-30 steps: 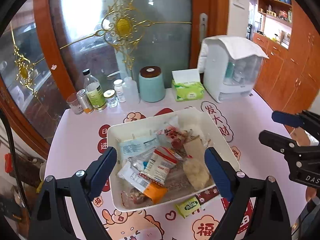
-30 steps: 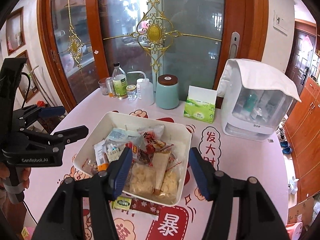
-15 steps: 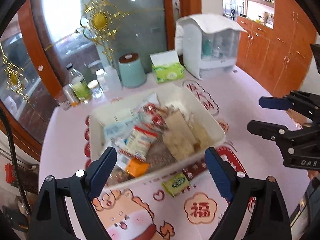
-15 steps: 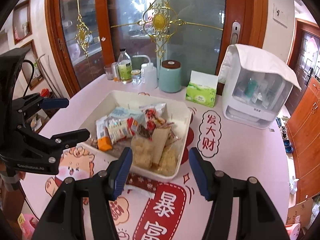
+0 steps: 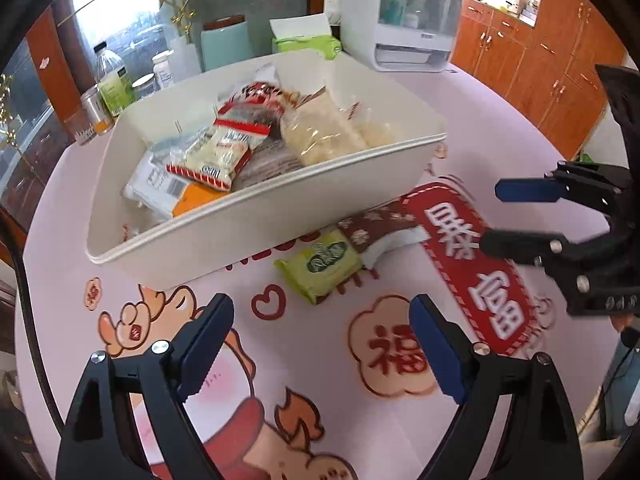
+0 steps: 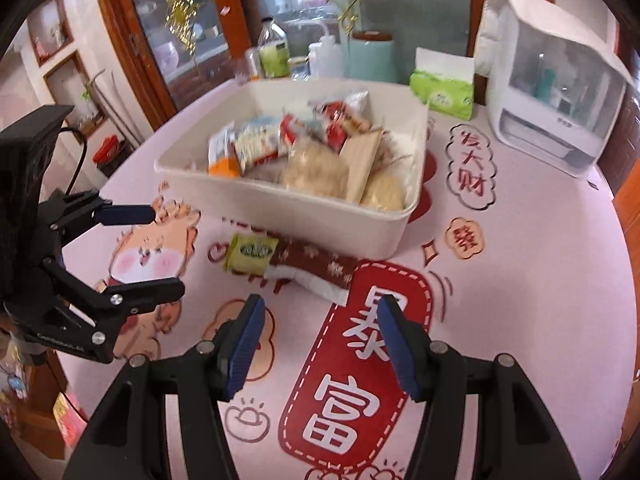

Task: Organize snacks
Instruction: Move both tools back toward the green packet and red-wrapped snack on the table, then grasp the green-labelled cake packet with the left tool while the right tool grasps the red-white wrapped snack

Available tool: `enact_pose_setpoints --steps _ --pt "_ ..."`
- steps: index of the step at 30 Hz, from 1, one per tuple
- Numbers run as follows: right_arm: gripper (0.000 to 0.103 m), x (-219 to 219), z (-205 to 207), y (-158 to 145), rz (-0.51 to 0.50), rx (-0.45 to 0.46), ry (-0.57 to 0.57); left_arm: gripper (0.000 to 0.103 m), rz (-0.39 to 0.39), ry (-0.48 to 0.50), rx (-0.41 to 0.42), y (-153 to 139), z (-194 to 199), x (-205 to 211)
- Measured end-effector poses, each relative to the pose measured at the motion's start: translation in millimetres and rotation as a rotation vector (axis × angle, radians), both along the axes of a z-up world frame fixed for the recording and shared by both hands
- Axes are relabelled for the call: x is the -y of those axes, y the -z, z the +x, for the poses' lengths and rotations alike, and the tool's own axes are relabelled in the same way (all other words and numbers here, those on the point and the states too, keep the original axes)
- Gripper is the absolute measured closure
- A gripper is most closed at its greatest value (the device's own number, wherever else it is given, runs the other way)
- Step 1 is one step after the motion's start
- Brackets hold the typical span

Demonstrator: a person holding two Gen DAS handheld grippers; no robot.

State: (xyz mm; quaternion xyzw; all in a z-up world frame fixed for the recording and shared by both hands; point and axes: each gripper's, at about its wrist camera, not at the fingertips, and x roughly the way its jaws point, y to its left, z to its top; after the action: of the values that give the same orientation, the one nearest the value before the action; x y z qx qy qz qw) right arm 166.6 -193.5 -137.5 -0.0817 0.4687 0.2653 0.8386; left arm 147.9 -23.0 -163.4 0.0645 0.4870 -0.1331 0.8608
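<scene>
Nearest, the left gripper and the right gripper hover with jaws apart and empty over the pink tablecloth, the green snack packet and brown packet just beyond, touching the white snack-filled tub.

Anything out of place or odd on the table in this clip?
Yes: two snacks lie outside the white bin, on the tablecloth against its near wall: a green packet and a brown wrapper overlapping one end of it. Everything else is piled inside.
</scene>
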Motion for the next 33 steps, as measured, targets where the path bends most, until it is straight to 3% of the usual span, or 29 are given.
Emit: enact_pose_setpoints --steps 5,10,17,22,24,30,33 --pt "0.044 -21 8 25 -0.03 0.034 -0.064 0.014 0.006 -0.01 0.039 24 16 -5" --pt "0.044 -46 16 49 -0.123 0.102 -0.135 0.014 0.052 0.031 0.061 44 27 0" --pt "0.045 -65 23 73 -0.21 0.165 -0.201 0.014 0.055 0.065 0.061 53 35 -2" --pt "0.061 -66 28 76 -0.151 0.145 -0.208 0.014 0.057 0.085 0.063 57 40 0" --pt "0.072 -65 29 76 -0.144 0.142 -0.206 0.014 0.064 0.095 0.063 59 42 3" --pt "0.081 -46 35 69 -0.044 0.07 -0.143 0.014 0.084 0.128 0.048 69 46 12" --pt "0.081 -35 33 68 -0.02 0.048 -0.11 0.02 0.046 0.129 0.036 71 49 10"
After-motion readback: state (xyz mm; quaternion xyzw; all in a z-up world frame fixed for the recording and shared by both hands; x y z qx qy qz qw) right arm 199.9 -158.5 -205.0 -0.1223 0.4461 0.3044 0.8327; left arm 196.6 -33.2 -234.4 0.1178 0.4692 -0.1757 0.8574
